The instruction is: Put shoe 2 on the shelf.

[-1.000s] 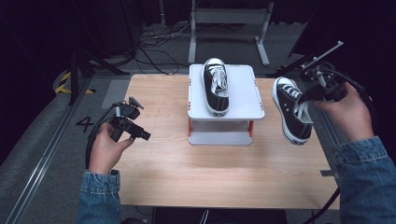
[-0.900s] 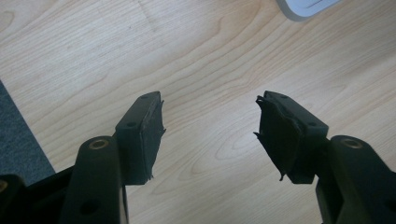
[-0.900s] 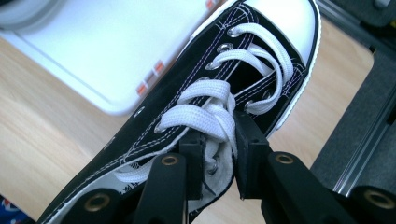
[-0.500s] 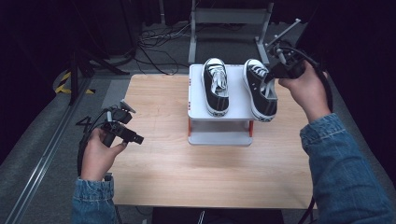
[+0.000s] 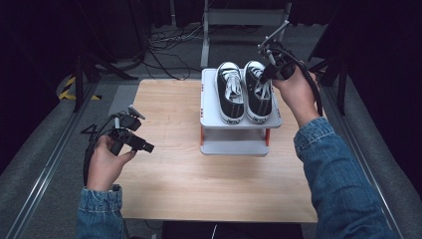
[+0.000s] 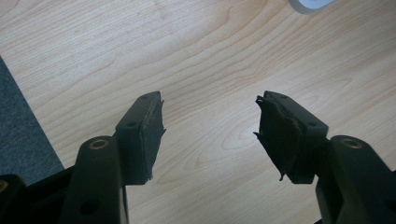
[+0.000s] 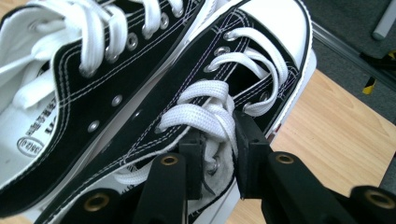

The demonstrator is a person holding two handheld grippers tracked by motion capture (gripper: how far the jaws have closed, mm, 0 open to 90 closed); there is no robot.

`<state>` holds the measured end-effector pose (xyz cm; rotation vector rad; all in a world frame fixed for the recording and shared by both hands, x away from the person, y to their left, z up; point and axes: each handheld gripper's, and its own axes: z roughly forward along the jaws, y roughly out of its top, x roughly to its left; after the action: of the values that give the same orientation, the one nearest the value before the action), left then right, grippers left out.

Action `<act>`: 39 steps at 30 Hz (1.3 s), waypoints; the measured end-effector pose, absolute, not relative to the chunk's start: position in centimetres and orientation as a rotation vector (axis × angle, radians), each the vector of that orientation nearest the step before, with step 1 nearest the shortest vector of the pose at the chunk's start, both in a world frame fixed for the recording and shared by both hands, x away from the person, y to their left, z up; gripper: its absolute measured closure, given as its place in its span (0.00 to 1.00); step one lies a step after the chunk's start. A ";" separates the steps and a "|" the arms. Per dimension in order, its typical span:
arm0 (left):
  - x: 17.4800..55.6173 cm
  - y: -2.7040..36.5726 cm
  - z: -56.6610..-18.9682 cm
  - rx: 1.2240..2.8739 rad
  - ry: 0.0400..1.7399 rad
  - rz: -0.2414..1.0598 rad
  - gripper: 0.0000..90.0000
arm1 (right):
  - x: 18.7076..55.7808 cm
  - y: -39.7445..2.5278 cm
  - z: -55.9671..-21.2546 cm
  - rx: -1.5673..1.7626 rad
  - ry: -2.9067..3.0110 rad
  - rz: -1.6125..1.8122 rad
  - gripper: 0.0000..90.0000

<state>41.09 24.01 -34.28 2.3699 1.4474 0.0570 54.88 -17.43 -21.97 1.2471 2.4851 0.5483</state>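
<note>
Two black canvas sneakers with white laces and toe caps stand side by side on top of a white two-tier shoe rack (image 5: 211, 118) at the table's far middle. The left sneaker (image 5: 230, 94) stands free. My right gripper (image 5: 266, 74) is shut on the right sneaker (image 5: 257, 97), pinching its tongue and laces (image 7: 212, 119) near the collar. The other sneaker (image 7: 70, 70) lies close beside it in the right gripper view. My left gripper (image 5: 144, 146) hovers over the table's left part, open, with bare wood between its fingers (image 6: 140, 126).
The wooden table (image 5: 174, 184) has open room in front of the rack and on its left. A corner of the rack (image 6: 310, 4) shows ahead of the left gripper. Cables and metal frame legs (image 5: 209, 35) lie on the grey floor beyond the table.
My right gripper carried the right sneaker from the table's right edge leftward onto the rack top beside the other sneaker. The left gripper drifted slightly toward the near left.
</note>
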 end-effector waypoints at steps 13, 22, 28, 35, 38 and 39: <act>41.4 23.6 -34.3 2.378 1.437 0.049 0.45 | 54.7 -16.0 -23.1 1.252 2.471 0.504 0.82; 41.7 23.2 -34.4 2.391 1.423 0.057 0.45 | 52.9 -18.0 -22.0 1.228 2.421 0.628 0.51; 41.9 22.3 -34.5 2.416 1.392 0.057 0.44 | 49.5 -21.2 -20.0 1.172 2.401 0.779 0.46; 42.1 20.9 -34.5 2.473 1.346 0.083 0.44 | 46.1 -26.3 -20.6 1.151 2.399 0.843 0.47; 41.9 20.5 -34.7 2.478 1.333 0.088 0.44 | 44.7 -28.5 -21.4 1.147 2.398 0.867 0.46; 41.8 20.5 -34.8 2.481 1.324 0.100 0.45 | 44.4 -29.1 -21.8 1.151 2.399 0.873 0.45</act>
<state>41.82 20.47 -34.76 2.4805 1.3240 0.1000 44.40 -29.13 -21.81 1.1513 2.3994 0.8728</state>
